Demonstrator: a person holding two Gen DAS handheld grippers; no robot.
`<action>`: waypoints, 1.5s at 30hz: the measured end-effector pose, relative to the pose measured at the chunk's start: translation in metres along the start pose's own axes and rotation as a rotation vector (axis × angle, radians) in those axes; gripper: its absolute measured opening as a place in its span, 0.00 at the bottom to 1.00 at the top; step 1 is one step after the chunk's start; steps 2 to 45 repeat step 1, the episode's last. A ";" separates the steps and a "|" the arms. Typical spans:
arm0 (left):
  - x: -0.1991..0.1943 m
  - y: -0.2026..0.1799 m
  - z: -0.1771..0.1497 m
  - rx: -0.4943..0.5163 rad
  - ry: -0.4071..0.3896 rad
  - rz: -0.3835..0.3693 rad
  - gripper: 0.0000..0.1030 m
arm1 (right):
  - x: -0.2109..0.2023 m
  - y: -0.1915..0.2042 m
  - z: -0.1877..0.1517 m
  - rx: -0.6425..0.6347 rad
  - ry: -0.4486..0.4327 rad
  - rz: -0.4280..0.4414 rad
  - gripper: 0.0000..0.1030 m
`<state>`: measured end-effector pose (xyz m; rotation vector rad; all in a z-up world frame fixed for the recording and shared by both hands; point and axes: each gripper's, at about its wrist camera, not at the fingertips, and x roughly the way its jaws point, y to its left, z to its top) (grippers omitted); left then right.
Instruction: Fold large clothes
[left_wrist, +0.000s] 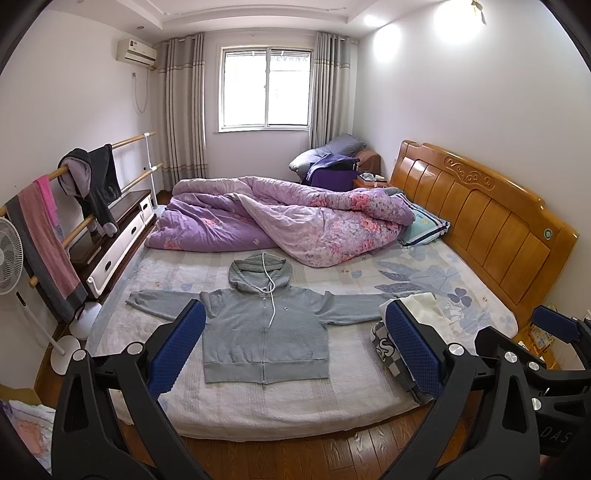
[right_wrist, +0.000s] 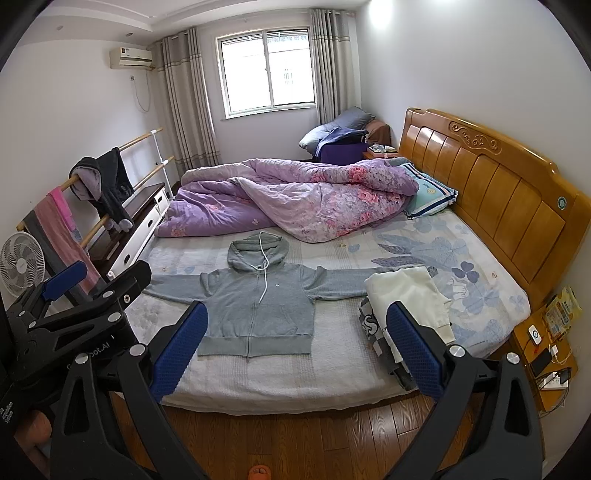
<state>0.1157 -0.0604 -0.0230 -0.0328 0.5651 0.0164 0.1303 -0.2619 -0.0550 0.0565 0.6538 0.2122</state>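
- Your left gripper (left_wrist: 295, 347) and right gripper (right_wrist: 295, 345) are both spread wide, holding nothing.
- The grey zip hoodie (left_wrist: 264, 325) lies flat at 12 o'clock on the bed (left_wrist: 288, 402), sleeves out.
- Folded clothes (right_wrist: 404, 295) sit at 1 o'clock, over one sleeve end.
- The purple quilt (left_wrist: 280, 218) is behind.

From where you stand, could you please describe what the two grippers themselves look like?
Both match: the left gripper and right gripper have black angular plastic frames with triangular cut-outs and silver round bolts. Their fingers carry blue pads with a fine dimpled texture. White lettering marks the frames. No cables or sleeves show.
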 end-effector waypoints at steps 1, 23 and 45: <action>0.000 0.000 0.000 0.000 0.003 0.000 0.95 | -0.001 0.002 -0.001 0.000 0.001 -0.001 0.91; 0.000 0.000 0.000 0.000 0.003 0.000 0.95 | -0.001 0.002 -0.001 0.000 0.001 -0.001 0.91; 0.000 0.000 0.000 0.000 0.003 0.000 0.95 | -0.001 0.002 -0.001 0.000 0.001 -0.001 0.91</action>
